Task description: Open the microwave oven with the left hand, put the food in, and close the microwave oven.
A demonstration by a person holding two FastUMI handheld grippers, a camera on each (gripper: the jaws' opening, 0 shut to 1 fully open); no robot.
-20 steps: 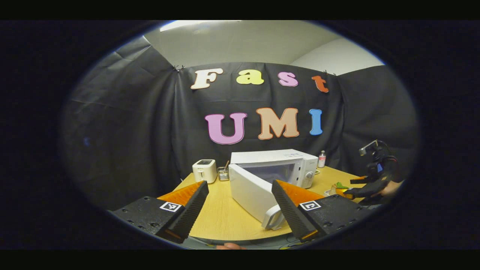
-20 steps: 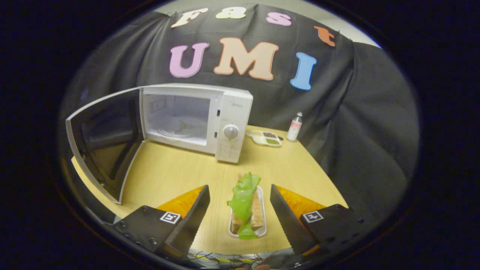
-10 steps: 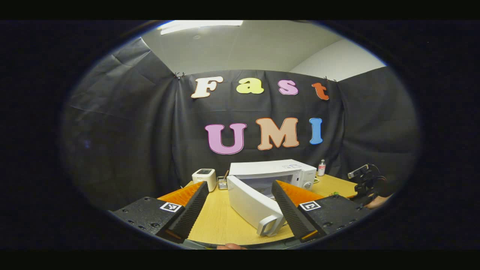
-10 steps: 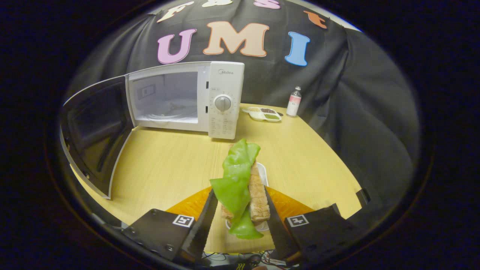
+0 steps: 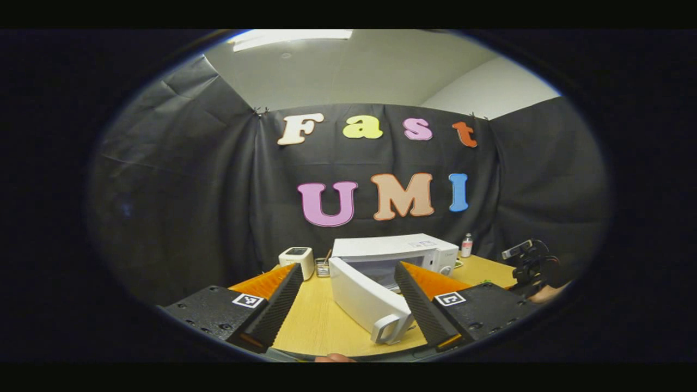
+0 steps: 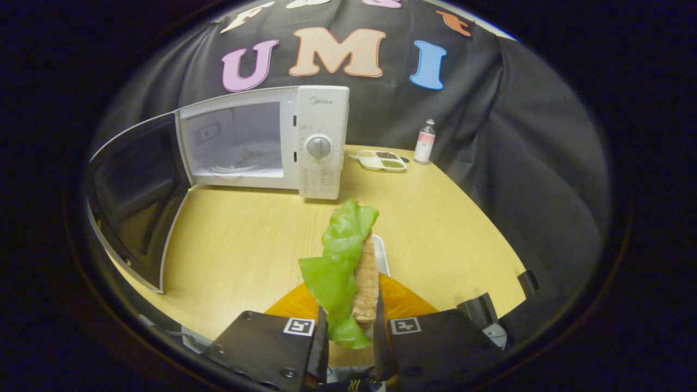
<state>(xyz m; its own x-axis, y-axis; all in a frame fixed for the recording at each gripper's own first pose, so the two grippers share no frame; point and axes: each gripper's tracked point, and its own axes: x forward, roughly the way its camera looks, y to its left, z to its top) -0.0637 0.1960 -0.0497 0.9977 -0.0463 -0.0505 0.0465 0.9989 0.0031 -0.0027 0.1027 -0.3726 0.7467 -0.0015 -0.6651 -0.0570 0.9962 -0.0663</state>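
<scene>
Across the pale wooden table point(image 6: 245, 245), the white microwave's open cavity point(image 6: 237, 142) lies ahead-left of the right gripper point(image 6: 348, 340), clamped on the lettuce-and-bread sandwich point(image 6: 348, 261) pointing lengthwise away; the left gripper point(image 5: 348, 305) gapes empty.

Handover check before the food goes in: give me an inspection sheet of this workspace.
Surface: wooden table, bare in front of the oven.
Job's things: microwave with door swung wide open; sandwich with green leaf, over a white tray.
Clutter: toaster, bottle, divided dish.
Grippers: left gripper open, holding nothing; right gripper shut on the sandwich.
Cables: wires at the table's near edge.
Surroundings: black cloth wall.
</scene>
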